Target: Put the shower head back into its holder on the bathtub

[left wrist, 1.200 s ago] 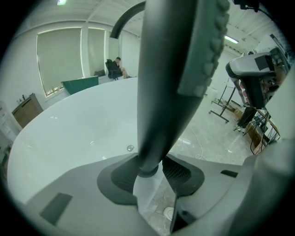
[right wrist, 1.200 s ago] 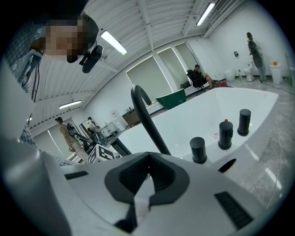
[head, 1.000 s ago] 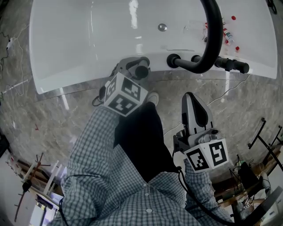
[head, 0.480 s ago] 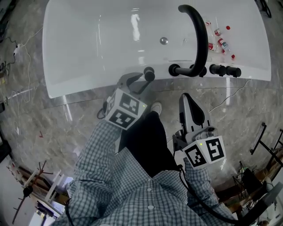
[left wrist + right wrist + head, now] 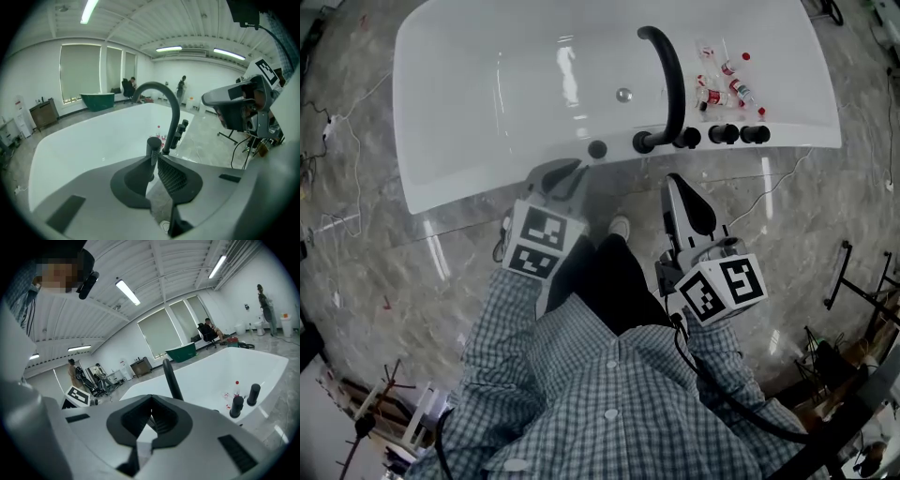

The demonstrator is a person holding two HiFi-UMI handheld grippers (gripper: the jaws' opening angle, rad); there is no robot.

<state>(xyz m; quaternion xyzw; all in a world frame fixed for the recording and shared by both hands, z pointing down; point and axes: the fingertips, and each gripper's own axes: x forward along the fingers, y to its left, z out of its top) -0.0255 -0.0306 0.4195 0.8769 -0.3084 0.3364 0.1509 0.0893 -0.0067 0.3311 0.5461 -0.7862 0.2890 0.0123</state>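
- White oval bathtub (image 5: 487, 94): black arched faucet spout (image 5: 673, 75) on near rim.
- Left gripper (image 5: 563, 175), right gripper (image 5: 677, 187): off the tub, fingers together, empty. The left's have just been closing on nothing.
- Black cylindrical shower head (image 5: 597, 148): upright in its rim holder, near the spout.
- Task: judged complete, nothing left to place.

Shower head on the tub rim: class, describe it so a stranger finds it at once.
The white bathtub has a row of black fittings on its near rim, by the arched spout. The shower head is the short upright black stub alone at the row's left end, apart from the others.
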